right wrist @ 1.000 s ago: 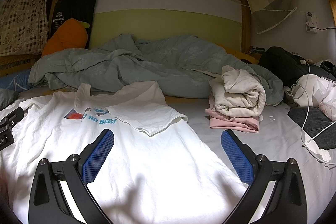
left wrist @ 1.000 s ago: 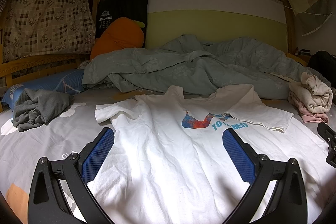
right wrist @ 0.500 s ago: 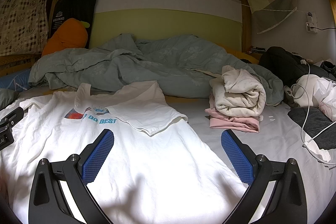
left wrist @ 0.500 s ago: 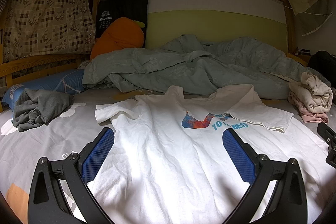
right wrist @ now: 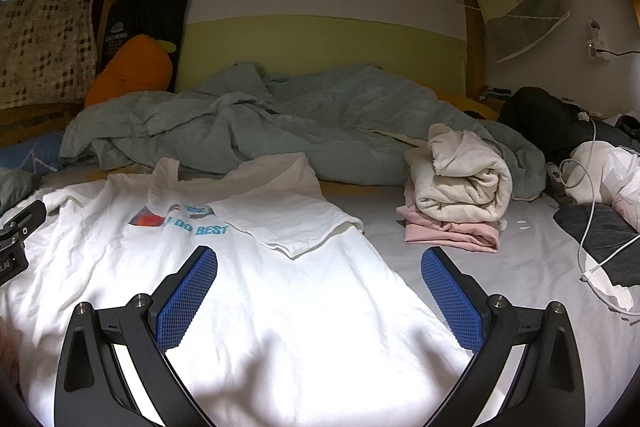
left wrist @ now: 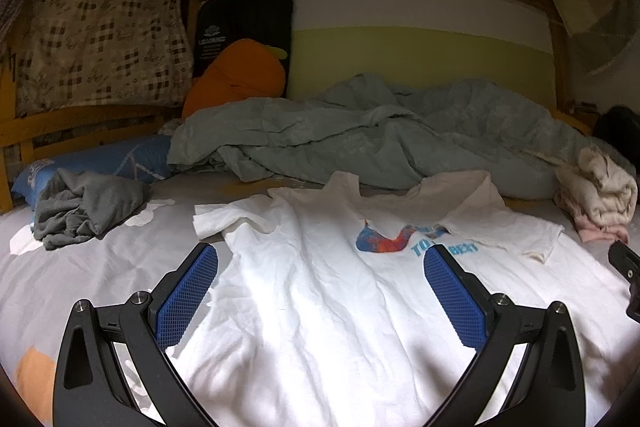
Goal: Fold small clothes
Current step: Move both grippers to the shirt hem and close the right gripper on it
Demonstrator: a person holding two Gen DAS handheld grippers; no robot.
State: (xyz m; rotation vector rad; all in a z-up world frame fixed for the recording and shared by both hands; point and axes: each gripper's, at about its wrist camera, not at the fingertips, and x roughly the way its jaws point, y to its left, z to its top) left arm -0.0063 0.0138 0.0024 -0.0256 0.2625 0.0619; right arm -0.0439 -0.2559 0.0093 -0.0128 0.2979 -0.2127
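- White T-shirt (left wrist: pixel 320 299) lies spread front-up on the grey bed sheet (left wrist: pixel 100 267), collar toward the far end; we note a red-and-blue print with blue lettering on its chest.
- We record its right sleeve (right wrist: pixel 288 223) folded inward across the chest, partly covering the lettering; the left sleeve (left wrist: pixel 216 221) lies out flat to the left.
- We find the left gripper (left wrist: pixel 320 299) above the shirt's near middle, its blue-padded fingers (left wrist: pixel 188 295) spread wide apart and clamped on nothing.
- We find the right gripper (right wrist: pixel 318 297) above the shirt's right half, fingers (right wrist: pixel 450 297) likewise wide apart and empty; the right finger stands over bare sheet just beside the shirt's right edge.
- Whether either gripper touches the fabric we cannot tell.
- We see a stack of folded clothes (right wrist: pixel 460 195), cream on top of pink, on the sheet to the right of the shirt and apart from it.
- A crumpled grey garment (left wrist: pixel 84 207) lies well to the left, near a blue pillow (left wrist: pixel 112 159).
- A rumpled grey-green duvet (left wrist: pixel 380 143) fills the far end, just beyond the collar.
- An orange carrot-shaped cushion (left wrist: pixel 236 79) leans in the far left corner.
- A white cable (right wrist: pixel 588 227) trails over dark and white items at the far right.
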